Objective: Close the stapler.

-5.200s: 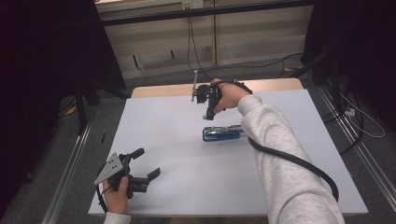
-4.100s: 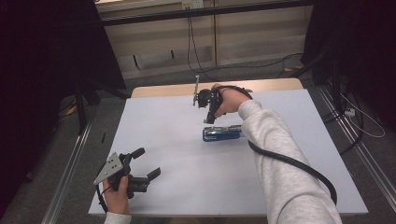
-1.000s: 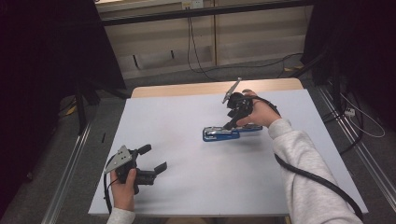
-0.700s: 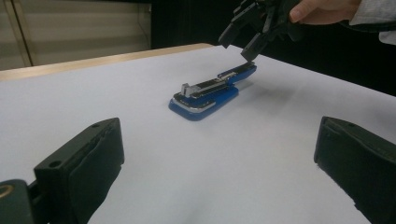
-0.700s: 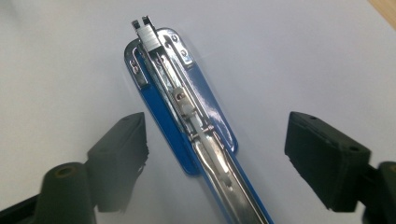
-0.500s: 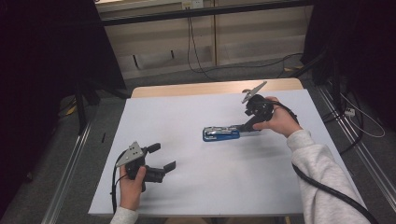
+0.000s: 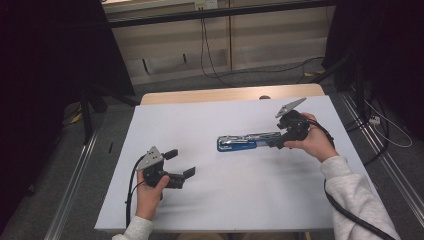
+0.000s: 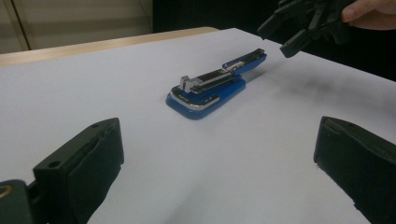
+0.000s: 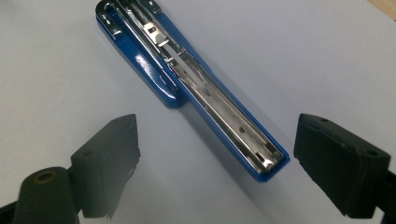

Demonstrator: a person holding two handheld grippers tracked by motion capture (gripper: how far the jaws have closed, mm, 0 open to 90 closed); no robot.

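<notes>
A blue stapler [image 7: 244,142] with a chrome staple rail lies folded open flat in the middle of the white table [image 7: 225,200]. My right gripper [image 7: 277,141] is open at its right end, jaws pointing left along it. In the right gripper view the stapler [image 9: 196,88] runs diagonally and its near tip lies between the two jaws of the gripper [image 9: 215,172], nothing touching. My left gripper [image 7: 181,163] stands open near the front left, well apart from the stapler. In the left gripper view the stapler [image 8: 210,86] lies ahead, with the right gripper [image 8: 303,23] above its far end.
A strip of bare wood [image 7: 225,95] edges the table at the back. Metal rails [image 7: 70,200] run along the floor on both sides, and cables [image 7: 385,130] lie at the right. Dark curtains close off both sides.
My right gripper has swung from the back middle of the table to the right and come down to the stapler's right end. My left gripper has shifted a little right.
</notes>
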